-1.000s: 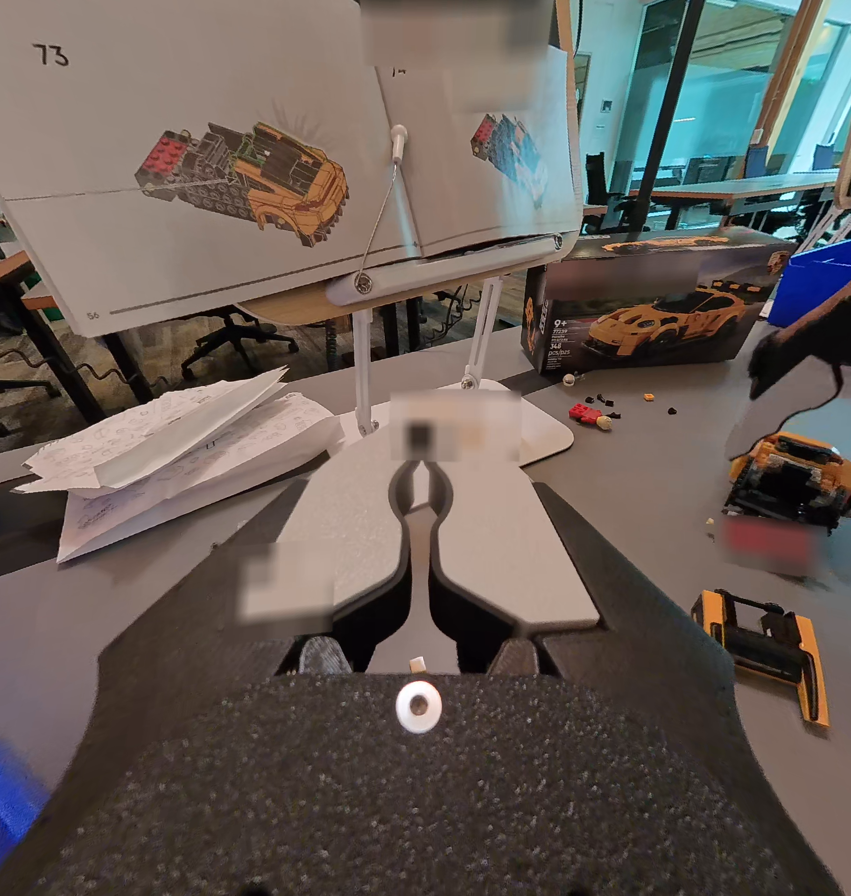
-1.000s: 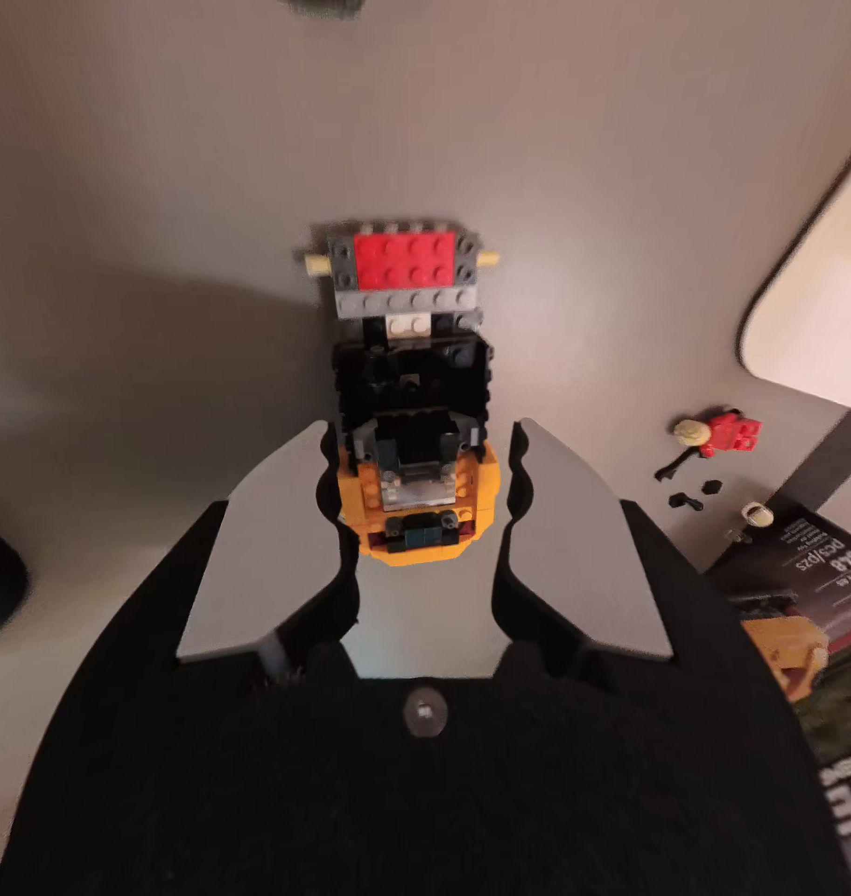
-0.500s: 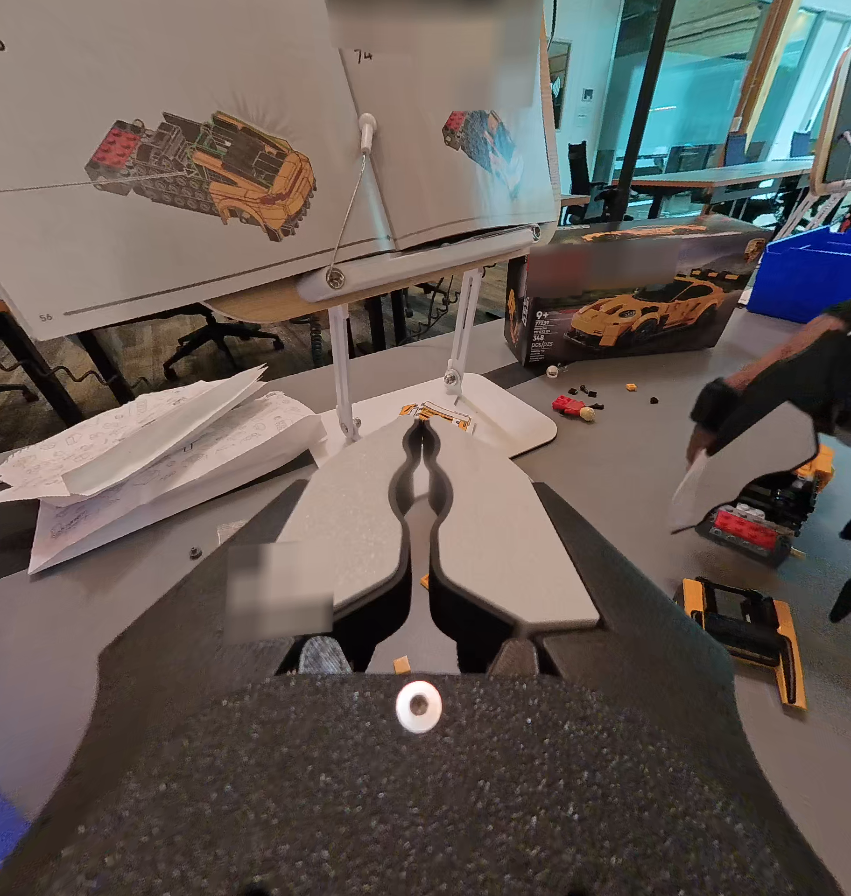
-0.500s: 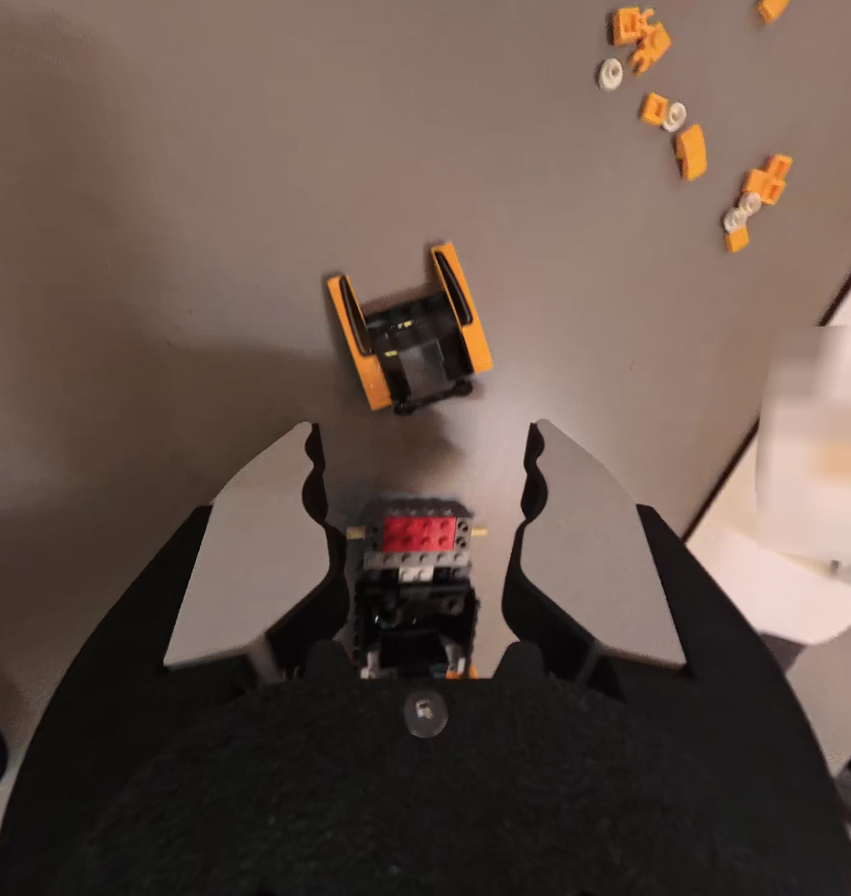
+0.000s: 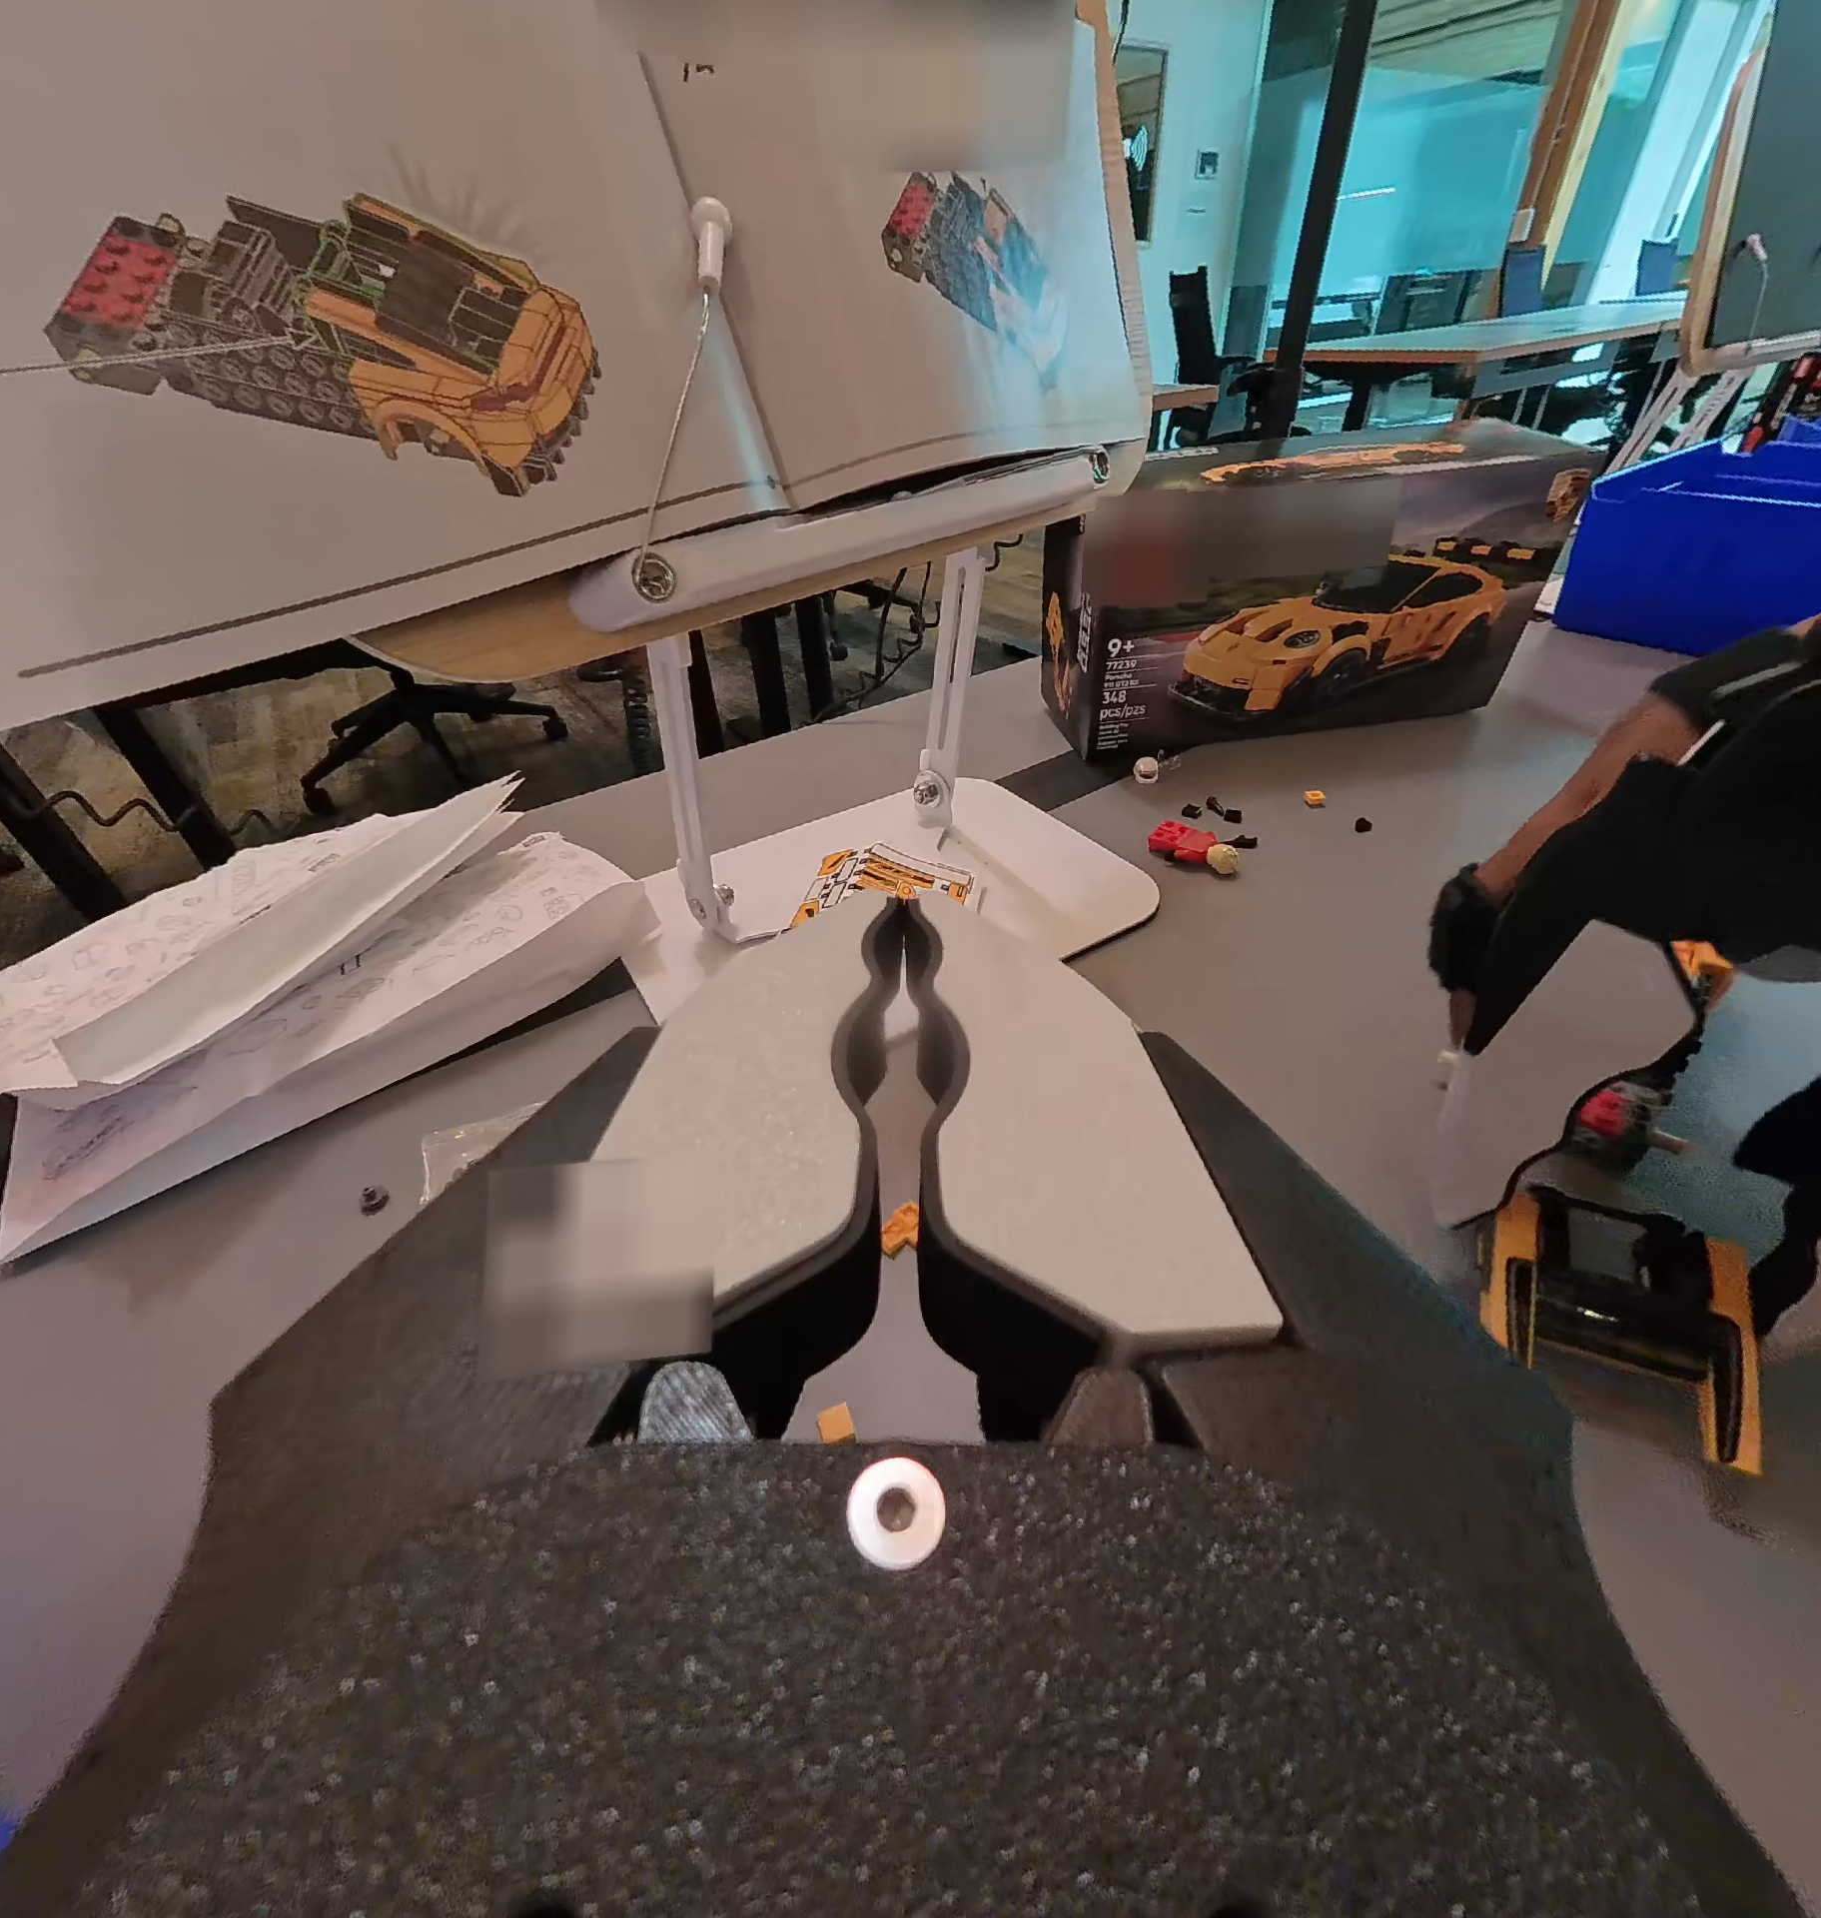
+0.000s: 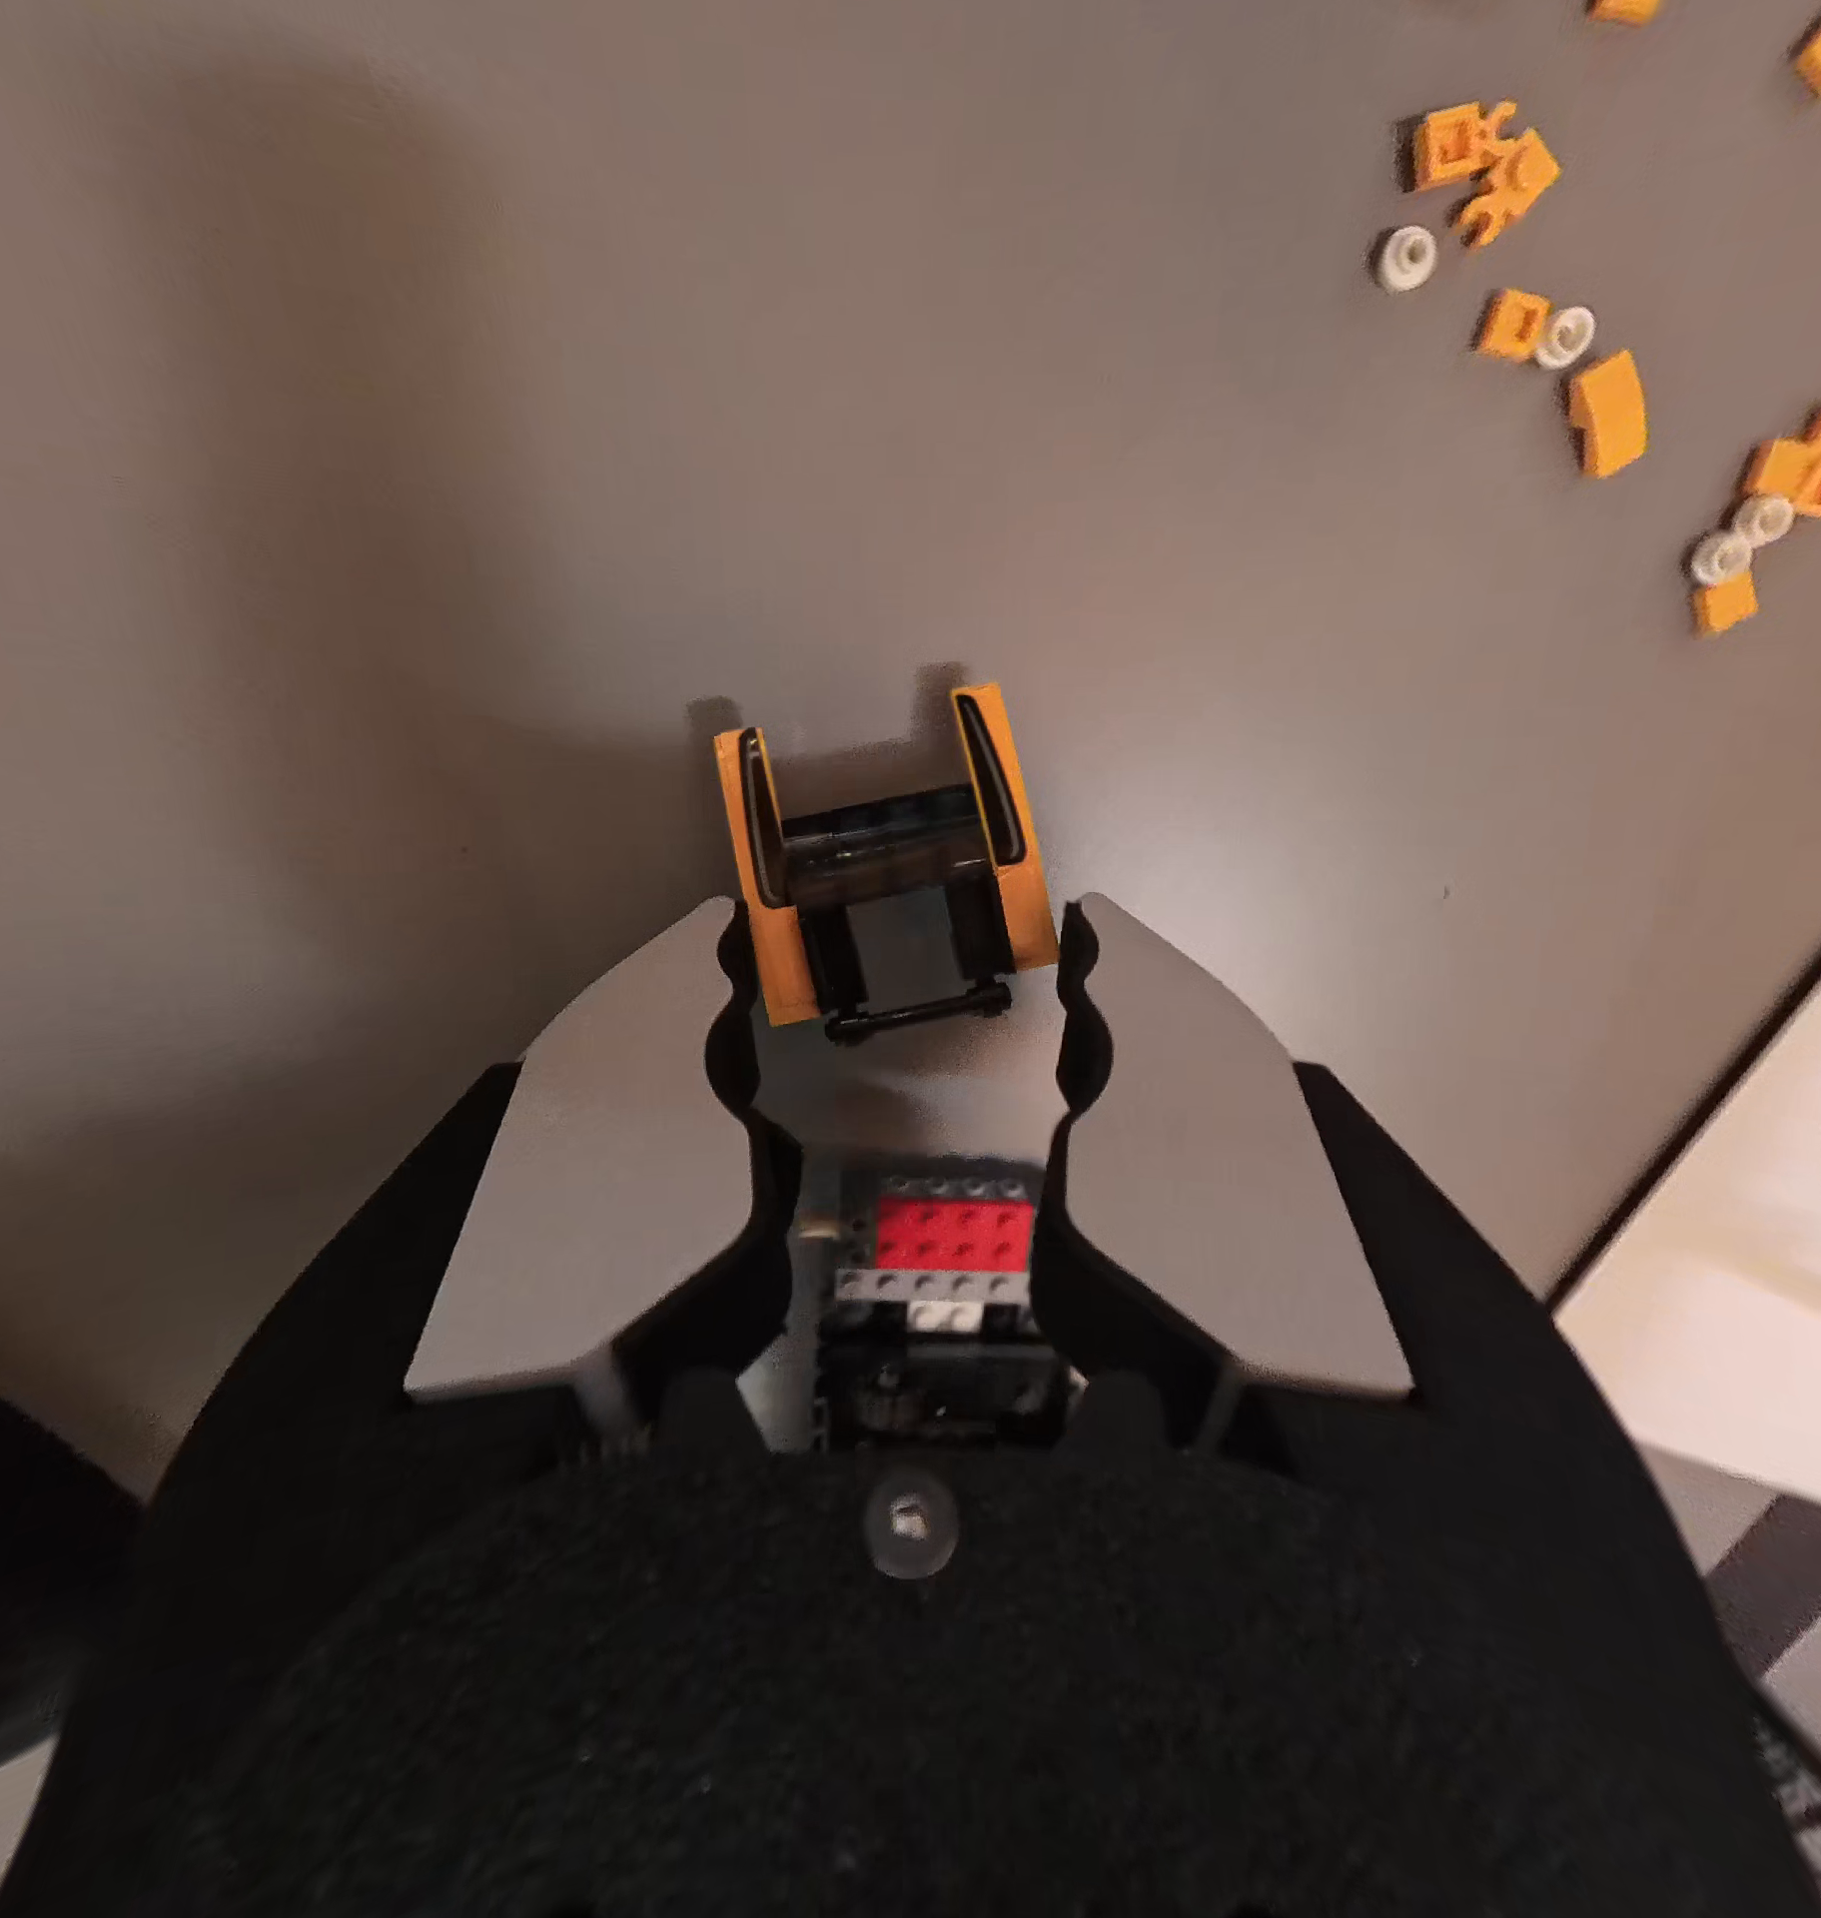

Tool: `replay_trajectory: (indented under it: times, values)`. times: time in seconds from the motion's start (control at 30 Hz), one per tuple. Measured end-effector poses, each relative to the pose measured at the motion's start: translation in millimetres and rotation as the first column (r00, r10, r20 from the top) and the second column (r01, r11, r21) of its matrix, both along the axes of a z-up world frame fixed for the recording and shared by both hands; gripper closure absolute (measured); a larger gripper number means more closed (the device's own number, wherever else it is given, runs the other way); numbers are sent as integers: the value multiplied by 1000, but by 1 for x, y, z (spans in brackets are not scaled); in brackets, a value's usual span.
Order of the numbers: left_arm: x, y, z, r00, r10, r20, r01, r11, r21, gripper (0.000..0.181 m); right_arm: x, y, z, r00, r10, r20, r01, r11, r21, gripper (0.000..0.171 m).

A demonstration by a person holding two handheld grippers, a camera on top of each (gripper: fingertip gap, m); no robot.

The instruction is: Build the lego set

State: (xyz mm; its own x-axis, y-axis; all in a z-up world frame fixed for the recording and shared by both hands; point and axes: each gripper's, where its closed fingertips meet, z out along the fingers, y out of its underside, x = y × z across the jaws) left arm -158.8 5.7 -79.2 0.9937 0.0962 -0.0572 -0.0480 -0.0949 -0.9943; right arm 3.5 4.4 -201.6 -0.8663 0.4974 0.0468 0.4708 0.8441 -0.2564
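My right gripper (image 6: 901,929) is open, and its fingertips (image 6: 678,965) stand on either side of an orange and black roof sub-assembly (image 6: 885,861) lying on the grey table (image 6: 366,519). The left tip is at the part's orange side and the right tip is just clear of it. The car chassis with a red plate (image 6: 953,1235) lies under the gripper, between the finger bases. In the left wrist view, the right gripper's fingers (image 5: 1468,1131) reach down over the same sub-assembly (image 5: 1622,1318) and the chassis (image 5: 1612,1116). My left gripper (image 5: 901,919) is shut with nothing seen between its tips.
An open instruction booklet (image 5: 366,311) on a white stand (image 5: 1072,861), the set's box (image 5: 1300,633), paper bags (image 5: 262,986) and a red minifigure (image 5: 1191,846) are in the left wrist view. Several loose orange and white pieces (image 6: 1601,415) lie at the right wrist view's upper right. A blue bin (image 5: 1715,540) stands far right. Left tips to right tips: about 20 cm.
My right gripper left the chassis and moved forward to the roof sub-assembly; its jaws widened, then narrowed around it. The left gripper stayed shut and shifted only slightly.
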Motion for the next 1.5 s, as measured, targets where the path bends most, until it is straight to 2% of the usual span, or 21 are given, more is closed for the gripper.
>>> replay_trajectory:
  times: [0.2, 0.33, 0.5, 0.63, 0.77, 0.9, 1.03, 1.2, 1.5]
  values:
    - [3, 0, 1, 1000, -3, -6, 3, 1000, 3, 181, 23, 6, 14, 983, -181, -22, 182, 982, 46, 115]
    - [4, 0, 2, 1000, 0, -9, 0, 1000, 7, 181, 29, 3, 7, 957, -289, -13, 289, 957, 36, 115]
    - [3, 0, 1, 1000, 5, -16, -5, 1000, 4, 181, 28, 2, -9, 953, -302, -17, 302, 952, 54, 112]
    - [2, -1, 1, 1000, 6, -11, -5, 1000, 7, 181, 27, 4, 4, 955, -291, -51, 291, 957, -6, 101]
    - [1, -1, 2, 1000, 7, -12, -7, 1000, 9, 181, 32, 47, 26, 963, -242, -121, 250, 966, 58, 86]
    - [1, -1, 1, 1000, 7, -13, -7, 1000, 7, 181, 55, 106, 23, 963, -262, -56, 268, 947, 175, 76]
    - [2, 0, 0, 1000, 5, -13, -5, 1000, 0, 181, 68, 125, 6, 958, -288, 5, 282, 943, 175, 81]
    - [2, 1, -2, 1000, 3, -13, -3, 1000, -4, 181, 64, 124, -6, 957, -289, -11, 287, 946, 148, 99]
    - [2, 0, -1, 1000, 0, -11, 0, 1000, -2, 181, 67, 71, 1, 937, -345, 46, 339, 935, 106, 101]
